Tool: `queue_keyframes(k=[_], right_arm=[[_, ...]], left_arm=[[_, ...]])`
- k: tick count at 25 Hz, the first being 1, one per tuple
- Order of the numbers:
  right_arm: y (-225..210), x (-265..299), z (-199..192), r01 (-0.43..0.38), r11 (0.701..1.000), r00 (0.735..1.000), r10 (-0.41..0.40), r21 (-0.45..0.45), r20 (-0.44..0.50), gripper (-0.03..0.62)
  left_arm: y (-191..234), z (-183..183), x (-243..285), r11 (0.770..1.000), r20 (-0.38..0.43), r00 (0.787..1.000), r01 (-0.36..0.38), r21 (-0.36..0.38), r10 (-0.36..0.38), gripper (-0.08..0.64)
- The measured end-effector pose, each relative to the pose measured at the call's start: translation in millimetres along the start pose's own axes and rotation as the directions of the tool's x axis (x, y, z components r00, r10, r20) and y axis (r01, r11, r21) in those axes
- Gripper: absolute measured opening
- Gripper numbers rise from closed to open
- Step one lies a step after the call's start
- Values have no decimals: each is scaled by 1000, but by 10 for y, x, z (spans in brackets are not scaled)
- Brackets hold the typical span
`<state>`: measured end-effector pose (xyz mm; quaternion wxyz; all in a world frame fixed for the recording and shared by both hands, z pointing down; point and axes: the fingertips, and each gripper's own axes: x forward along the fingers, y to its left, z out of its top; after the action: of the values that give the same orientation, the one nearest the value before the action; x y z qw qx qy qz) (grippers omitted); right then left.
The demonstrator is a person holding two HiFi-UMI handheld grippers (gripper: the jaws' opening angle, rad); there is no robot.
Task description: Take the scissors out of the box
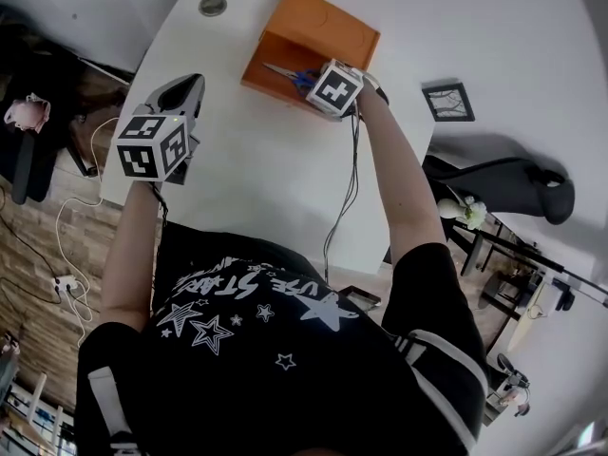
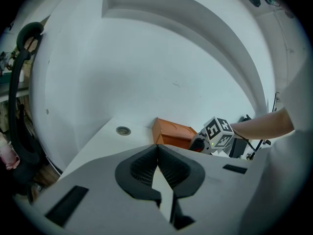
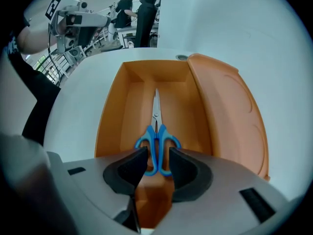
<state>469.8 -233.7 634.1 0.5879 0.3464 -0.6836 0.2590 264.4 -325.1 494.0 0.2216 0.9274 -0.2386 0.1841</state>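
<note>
An open orange box (image 1: 328, 28) lies at the far side of the white table (image 1: 247, 179), its lid (image 3: 225, 106) folded out to the right. Blue-handled scissors (image 3: 156, 131) lie lengthways on the box floor, blades pointing away. My right gripper (image 3: 157, 156) points steeply down into the box, and its pads press on the blue handles from both sides. In the head view its marker cube (image 1: 334, 87) covers the handles, and only the blades (image 1: 283, 70) show. My left gripper (image 1: 188, 91) hovers over the table's left part, shut and empty, aimed towards the box (image 2: 173, 131).
A round cable grommet (image 1: 213, 6) sits in the table's far left corner. A black cable (image 1: 342, 198) trails from the right gripper over the near edge. A black office chair (image 1: 513, 183) and a small dark frame (image 1: 448, 101) are on the floor to the right.
</note>
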Motion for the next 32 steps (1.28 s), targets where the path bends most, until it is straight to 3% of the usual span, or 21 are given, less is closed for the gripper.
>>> queue_keyframes(k=[6,14,21,32], right_arm=[[104,43,96,-73,997,997,73,19,23,152],[191,65,62,-65,998,998,65,-3,6,104],[51,-125,87,128,989,992,-128,-72,13,103],[27,-664,21,298,953,951,-302,61,69,102]], left_arm=[[17,-51,17,1000,-7,1000,5,4,-5,18],[0,-130,1,1000,-25,1000,11,17,-10,18],[-63,-75,-66,999,-32,999,28,45,-27,18],[-115,40,-259,992,-23,997,79,94,-77,18]])
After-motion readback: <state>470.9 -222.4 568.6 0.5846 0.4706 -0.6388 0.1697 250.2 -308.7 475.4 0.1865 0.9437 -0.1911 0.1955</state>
